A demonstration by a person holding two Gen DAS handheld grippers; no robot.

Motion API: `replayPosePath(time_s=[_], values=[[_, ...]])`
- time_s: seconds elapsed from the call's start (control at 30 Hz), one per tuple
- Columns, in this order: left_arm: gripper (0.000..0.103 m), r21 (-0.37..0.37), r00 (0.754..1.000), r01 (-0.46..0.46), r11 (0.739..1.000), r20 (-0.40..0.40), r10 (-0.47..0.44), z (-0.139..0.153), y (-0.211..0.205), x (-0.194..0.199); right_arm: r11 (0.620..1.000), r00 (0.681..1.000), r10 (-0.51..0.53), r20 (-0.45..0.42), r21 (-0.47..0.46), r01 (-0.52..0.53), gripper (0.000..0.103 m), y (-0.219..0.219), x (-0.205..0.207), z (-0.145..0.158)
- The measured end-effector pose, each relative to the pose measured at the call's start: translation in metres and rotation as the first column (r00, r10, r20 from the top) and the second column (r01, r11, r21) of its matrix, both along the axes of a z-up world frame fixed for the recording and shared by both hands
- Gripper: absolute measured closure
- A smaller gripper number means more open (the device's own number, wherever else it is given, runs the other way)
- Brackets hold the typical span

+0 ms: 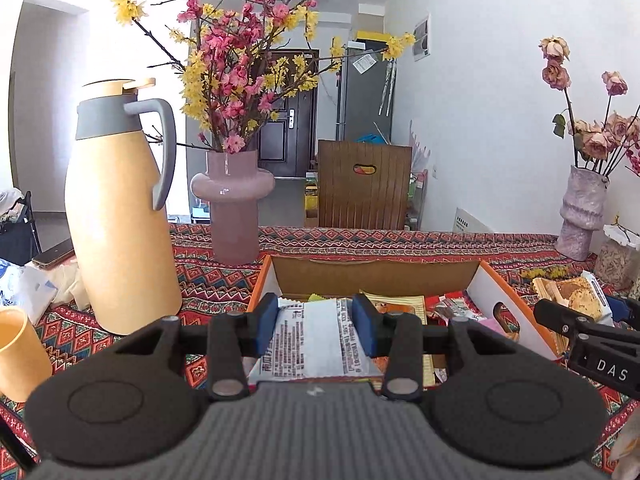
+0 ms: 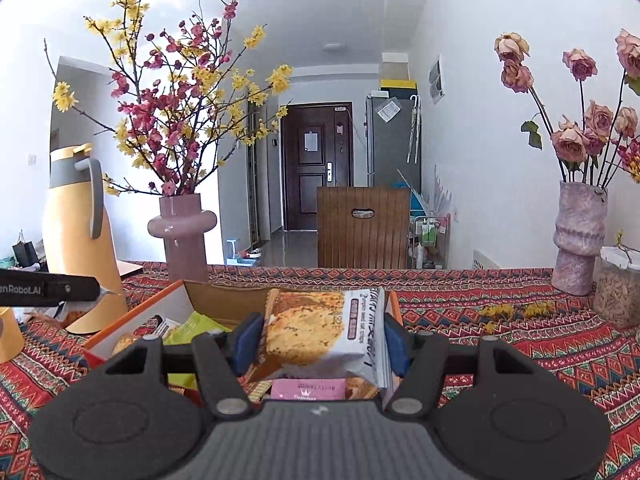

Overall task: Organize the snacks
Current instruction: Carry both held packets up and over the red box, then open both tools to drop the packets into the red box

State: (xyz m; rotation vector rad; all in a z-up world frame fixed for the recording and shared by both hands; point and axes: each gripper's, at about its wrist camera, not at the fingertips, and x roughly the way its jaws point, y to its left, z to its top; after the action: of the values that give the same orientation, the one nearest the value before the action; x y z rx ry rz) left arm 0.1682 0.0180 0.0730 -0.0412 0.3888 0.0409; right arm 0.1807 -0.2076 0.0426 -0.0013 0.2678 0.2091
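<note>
My left gripper (image 1: 316, 326) is shut on a white snack packet (image 1: 316, 340) printed with small text, held above an orange cardboard box (image 1: 508, 292) full of several snack packs. My right gripper (image 2: 320, 340) is shut on a cracker packet (image 2: 320, 332) showing golden crisps, held over the same box (image 2: 132, 316). The right gripper (image 1: 600, 332) also shows at the right edge of the left wrist view with its cracker packet (image 1: 576, 296). The left gripper's arm (image 2: 48, 289) reaches in at the left of the right wrist view.
On the patterned tablecloth (image 1: 400, 240) stand a yellow thermos jug (image 1: 120, 216), a pink vase of blossoms (image 1: 234, 208), a rough pink vase of dried roses (image 2: 578, 240) and a jar (image 2: 618, 288). A yellow cup (image 1: 18, 352) sits near left. A wooden chair back (image 1: 364, 184) is behind.
</note>
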Motion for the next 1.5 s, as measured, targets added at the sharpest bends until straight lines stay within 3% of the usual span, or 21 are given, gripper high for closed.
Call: replayPosePath(time_s=[0.3,0.53,0.8,0.9,0.97,1.0,1.03,1.07,1.5], values=[[0.061,-0.011,0.998,-0.068,0.998,-0.017,0.068,-0.002,0.005,0.046,1.0,1.0,0.008,-0.007,-0.008,-0.008,0.041,0.016,0.045,0.003],[0.061,0.006,0.992,-0.119,0.993,-0.03,0.12,-0.027,0.012,0.067,1.0,0.998,-0.005,-0.06,-0.008,0.005,0.041,0.022,0.07,-0.025],[0.061,0.025,0.988,-0.142,0.99,-0.049,0.143,-0.045,0.017,0.074,1.0,0.994,0.006,-0.107,-0.021,-0.009,0.041,0.027,0.077,-0.037],[0.06,0.017,0.99,-0.139,0.99,-0.035,0.14,-0.045,0.016,0.071,1.0,0.992,0.016,-0.124,-0.015,-0.018,0.032,0.028,0.078,-0.039],[0.049,0.017,0.99,-0.14,0.99,-0.017,0.14,-0.045,0.015,0.068,1.0,0.993,0.007,-0.121,-0.009,-0.008,0.017,0.026,0.076,-0.039],[0.035,0.017,0.99,-0.141,0.99,-0.006,0.141,-0.044,0.014,0.066,1.0,0.993,0.002,-0.115,-0.003,-0.002,0.012,0.025,0.075,-0.039],[0.013,0.021,0.989,-0.149,0.989,0.005,0.149,-0.044,0.013,0.064,1.0,0.994,-0.003,-0.111,0.009,0.004,0.004,0.023,0.074,-0.038],[0.002,0.026,0.987,-0.159,0.987,0.015,0.159,-0.044,0.012,0.062,1.0,0.994,-0.007,-0.107,0.02,0.009,0.0,0.021,0.073,-0.037],[0.0,0.013,0.99,-0.139,0.99,0.016,0.138,-0.043,0.01,0.059,0.998,0.992,-0.025,-0.126,0.06,0.033,0.0,0.011,0.075,-0.038]])
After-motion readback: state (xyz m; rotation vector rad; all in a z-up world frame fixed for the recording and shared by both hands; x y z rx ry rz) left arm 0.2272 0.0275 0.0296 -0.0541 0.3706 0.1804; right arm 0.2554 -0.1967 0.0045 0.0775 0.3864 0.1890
